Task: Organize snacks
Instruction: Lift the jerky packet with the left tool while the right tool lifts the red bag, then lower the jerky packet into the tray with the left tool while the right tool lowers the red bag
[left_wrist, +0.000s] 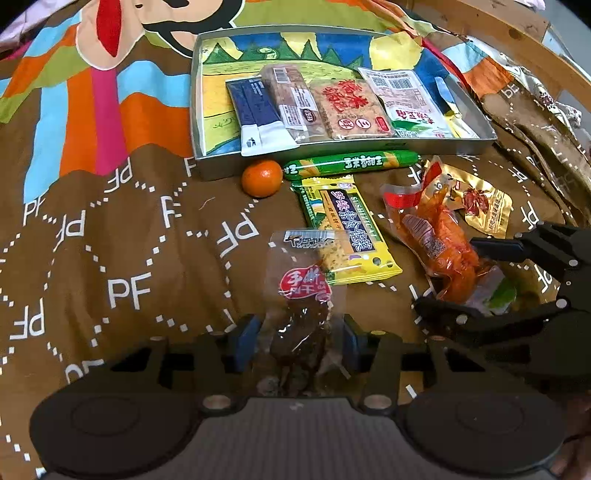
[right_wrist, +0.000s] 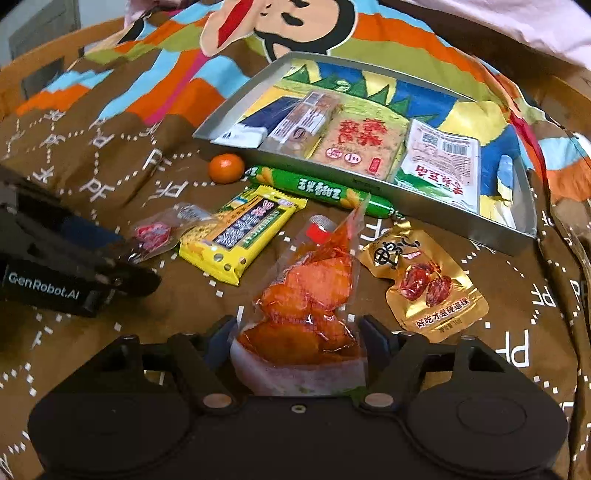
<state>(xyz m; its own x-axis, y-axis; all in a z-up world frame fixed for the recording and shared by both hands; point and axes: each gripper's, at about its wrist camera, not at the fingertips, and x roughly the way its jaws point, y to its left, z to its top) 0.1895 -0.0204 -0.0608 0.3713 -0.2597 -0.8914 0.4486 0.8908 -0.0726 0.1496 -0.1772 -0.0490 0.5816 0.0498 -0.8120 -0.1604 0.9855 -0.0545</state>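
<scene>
our left claw (left_wrist: 299, 341) straddles the clear packet of dark dried meat (left_wrist: 301, 314) on the brown cloth (left_wrist: 110, 240); whether its pads press we cannot tell. our right claw (right_wrist: 297, 334) brackets the orange chicken-foot pouch (right_wrist: 310, 291), grip likewise unclear. beyond lie a yellow cracker pack (left_wrist: 345, 229), a green corn sausage (left_wrist: 351, 164), a tangerine (left_wrist: 262, 177) and the tin tray (left_wrist: 332, 149) holding four packets.

Orange tangerine (left_wrist: 262, 176) — green sausage stick (left_wrist: 351, 163) — brown cloth (left_wrist: 110, 240).

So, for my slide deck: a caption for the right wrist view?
Right tongs straddle an orange-filled clear snack pouch near the grey metal tray.
</scene>
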